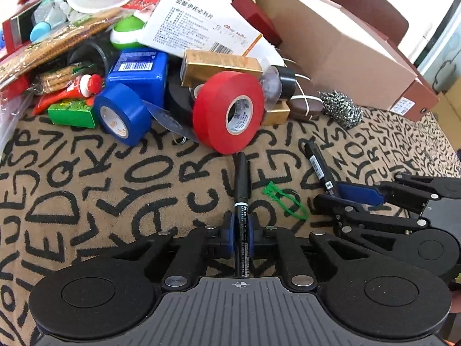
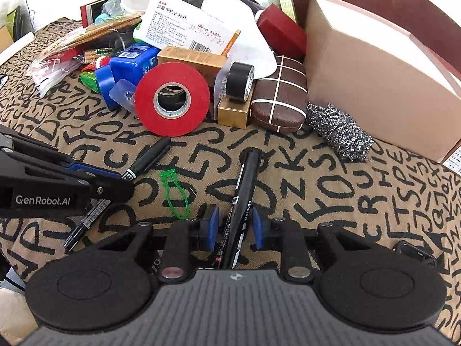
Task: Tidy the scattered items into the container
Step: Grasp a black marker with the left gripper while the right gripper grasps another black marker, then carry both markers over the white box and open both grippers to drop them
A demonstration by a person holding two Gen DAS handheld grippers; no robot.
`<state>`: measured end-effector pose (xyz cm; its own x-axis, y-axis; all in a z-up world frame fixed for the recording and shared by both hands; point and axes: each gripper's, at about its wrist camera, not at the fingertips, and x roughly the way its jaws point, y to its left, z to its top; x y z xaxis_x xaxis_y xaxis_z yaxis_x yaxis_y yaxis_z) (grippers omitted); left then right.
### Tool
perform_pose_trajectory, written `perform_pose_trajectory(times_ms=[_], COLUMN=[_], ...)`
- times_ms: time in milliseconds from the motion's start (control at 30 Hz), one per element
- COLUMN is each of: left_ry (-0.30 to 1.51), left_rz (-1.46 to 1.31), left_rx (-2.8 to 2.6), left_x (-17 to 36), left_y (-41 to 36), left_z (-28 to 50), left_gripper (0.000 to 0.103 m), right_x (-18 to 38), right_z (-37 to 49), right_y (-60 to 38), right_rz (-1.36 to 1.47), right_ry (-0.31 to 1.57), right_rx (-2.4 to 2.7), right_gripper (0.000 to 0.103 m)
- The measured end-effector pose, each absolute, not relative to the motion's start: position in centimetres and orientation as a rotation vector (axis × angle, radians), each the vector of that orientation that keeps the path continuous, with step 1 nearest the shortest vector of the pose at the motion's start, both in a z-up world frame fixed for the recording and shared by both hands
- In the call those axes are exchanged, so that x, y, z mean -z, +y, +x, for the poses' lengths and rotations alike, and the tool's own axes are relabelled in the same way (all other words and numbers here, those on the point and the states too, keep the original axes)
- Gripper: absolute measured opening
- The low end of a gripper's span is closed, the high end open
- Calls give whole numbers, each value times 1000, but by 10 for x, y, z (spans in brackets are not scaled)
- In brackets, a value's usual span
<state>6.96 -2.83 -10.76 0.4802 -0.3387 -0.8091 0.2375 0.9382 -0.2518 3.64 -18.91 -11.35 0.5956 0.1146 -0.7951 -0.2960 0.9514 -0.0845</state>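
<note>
Left wrist view first: low over the tan cloth with black letters [image 1: 86,178] that covers the desk, the left gripper [image 1: 241,235] stands narrow, its blue pads [image 1: 229,238] pressed on a slim black marker pen [image 1: 241,201] whose capped end points toward the heap at the far edge. Red roll of tape [image 1: 227,112] on edge just beyond that pen's tip; blue roll of tape [image 1: 122,115] beside it, toward the far left. Green plastic zip tie [image 1: 283,199] lies flat, just right of the held pen. Thicker black marker [image 1: 319,168] lies farther right; the right gripper [image 1: 357,194] is at its near end. Steel wool scourer [image 1: 341,109] and large pink-brown cardboard box [image 1: 345,49] sit toward the far right corner.

Right wrist view: right gripper [image 2: 234,226] narrow, pads [image 2: 213,226] either side of the thicker black marker [image 2: 245,190]. The left pad touches the barrel; whether the right pad does, cannot tell. Left gripper [image 2: 95,177] enters from the left, gripping the slim pen [image 2: 144,160]. Zip tie [image 2: 174,194] lies between the two pens. Brown checked glasses case [image 2: 278,98] rests against the box [image 2: 374,80], with the scourer [image 2: 340,131] just beside it. The red roll [image 2: 172,99] leans on the heap.
</note>
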Motion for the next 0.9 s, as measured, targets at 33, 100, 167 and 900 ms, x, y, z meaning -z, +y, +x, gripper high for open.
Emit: perform_pose_trajectory(times_ms=[33, 100, 167, 900], left_ry=[1008, 1002, 1012, 800], left_rz=[-102, -69, -68, -209], left_rx=[357, 373, 379, 453], left_x=[109, 107, 106, 13], left_y=[-30, -34, -35, -22], left_z=[70, 70, 69, 82], left_gripper=[23, 30, 7, 4], right_x=[114, 114, 115, 31], right_z=[37, 39, 42, 43], right_y=[-190, -191, -194, -212], right_rz=[-210, -197, -175, -28], right_ry=[908, 908, 909, 688], right_rx=[-234, -216, -201, -336], right_gripper=[33, 41, 49, 16])
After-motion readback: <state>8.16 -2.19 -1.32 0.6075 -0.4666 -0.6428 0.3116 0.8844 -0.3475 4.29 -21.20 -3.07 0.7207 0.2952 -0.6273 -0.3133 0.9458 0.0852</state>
